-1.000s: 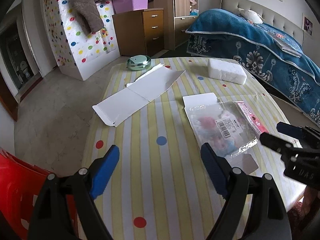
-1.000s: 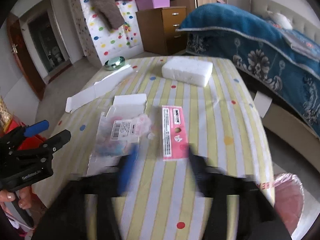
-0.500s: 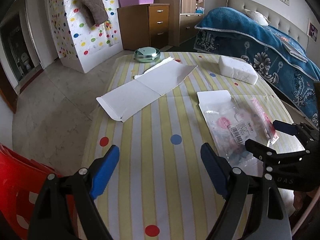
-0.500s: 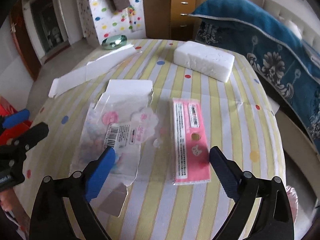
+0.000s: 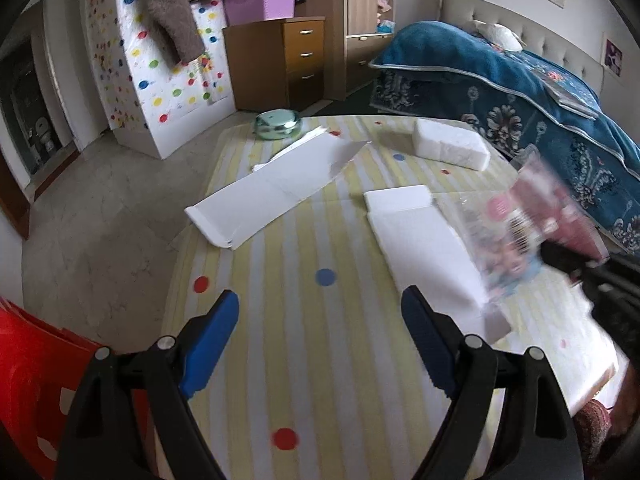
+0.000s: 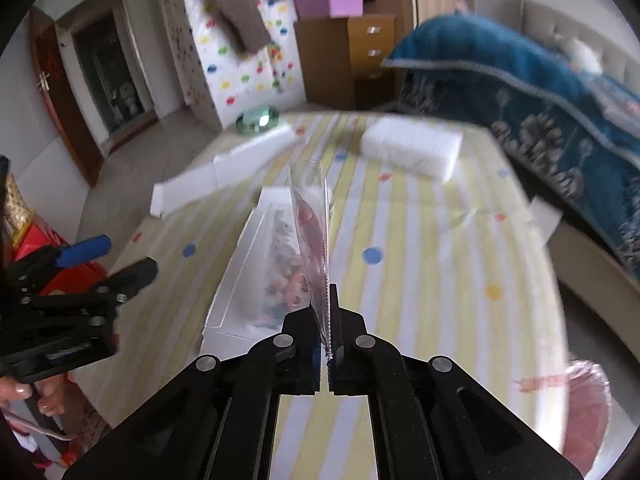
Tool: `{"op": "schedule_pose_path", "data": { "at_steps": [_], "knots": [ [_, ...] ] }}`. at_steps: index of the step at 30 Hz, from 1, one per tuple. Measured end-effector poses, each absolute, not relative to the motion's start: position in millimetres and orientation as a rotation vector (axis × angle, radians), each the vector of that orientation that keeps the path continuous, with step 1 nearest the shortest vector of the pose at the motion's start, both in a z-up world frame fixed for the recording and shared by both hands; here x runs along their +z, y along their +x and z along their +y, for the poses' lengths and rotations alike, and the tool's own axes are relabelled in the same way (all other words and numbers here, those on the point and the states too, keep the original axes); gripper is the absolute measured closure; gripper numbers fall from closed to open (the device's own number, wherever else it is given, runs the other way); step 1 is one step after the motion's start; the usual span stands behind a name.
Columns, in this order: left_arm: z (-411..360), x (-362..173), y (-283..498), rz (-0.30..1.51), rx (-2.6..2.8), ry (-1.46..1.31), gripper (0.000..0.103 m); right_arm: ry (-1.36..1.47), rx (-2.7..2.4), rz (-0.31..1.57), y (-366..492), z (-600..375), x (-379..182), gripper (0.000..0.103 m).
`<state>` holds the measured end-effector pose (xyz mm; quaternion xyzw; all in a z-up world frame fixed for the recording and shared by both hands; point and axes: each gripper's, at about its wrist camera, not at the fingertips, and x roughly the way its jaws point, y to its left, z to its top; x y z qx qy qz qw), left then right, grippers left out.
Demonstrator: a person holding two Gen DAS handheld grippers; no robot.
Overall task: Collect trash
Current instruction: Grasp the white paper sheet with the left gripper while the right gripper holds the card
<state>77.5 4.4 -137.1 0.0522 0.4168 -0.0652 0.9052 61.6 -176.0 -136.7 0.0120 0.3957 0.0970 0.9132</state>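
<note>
Jaws of the right gripper (image 6: 329, 304) are closed on the near edge of a clear plastic wrapper with pink printed card (image 6: 310, 216), which stands on edge, lifted above the yellow-striped dotted tablecloth (image 6: 420, 248). Left of these jaws lies a flat white cardboard insert (image 6: 240, 280); ahead, a white foam block (image 6: 412, 152). Jaws of the left gripper (image 5: 320, 336) stand wide apart, nothing between them; an unfolded white carton (image 5: 276, 192) lies beyond.

Motion-blurred wrapper (image 5: 532, 216), print unreadable
</note>
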Motion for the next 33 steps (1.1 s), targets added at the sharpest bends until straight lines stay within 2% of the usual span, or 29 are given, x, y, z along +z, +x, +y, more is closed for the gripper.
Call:
{"op": "schedule_pose_path", "data": {
  "at_steps": [4,7,11,19,24,27,28,29,31,33],
  "knots": [
    [-20,-139,77,0.880,-0.184,0.120,0.022,-0.016,0.081,0.755,35,-192,-116,0.102],
    [-40,-147,80,0.924,-0.222,0.125,0.015,-0.017,0.025,0.728,21,-203,-109,0.102],
    [-63,-156,87,0.962,-0.242,0.125,0.011,0.022,-0.007,0.729,8,-230,-106,0.102],
    [-96,-178,87,1.021,-0.236,0.191,0.010,0.079,-0.016,0.758,3,-271,-111,0.102],
    [-81,-184,88,1.026,-0.177,0.135,0.008,0.092,-0.002,0.764,-1,-273,-118,0.102],
    [-79,-183,84,1.006,-0.163,0.135,0.017,0.102,0.005,0.764,-2,-271,-120,0.102],
    [-78,-181,82,0.998,-0.161,0.136,0.026,0.104,0.006,0.764,-2,-269,-120,0.102],
    [-78,-180,81,0.996,-0.163,0.139,0.031,0.112,0.011,0.763,-4,-269,-120,0.102],
    [-79,-179,79,1.007,-0.183,0.153,0.031,0.125,0.018,0.761,-6,-269,-119,0.102],
    [-76,-174,75,0.998,-0.204,0.133,0.037,0.125,0.019,0.757,-7,-268,-117,0.102]
  ]
}}
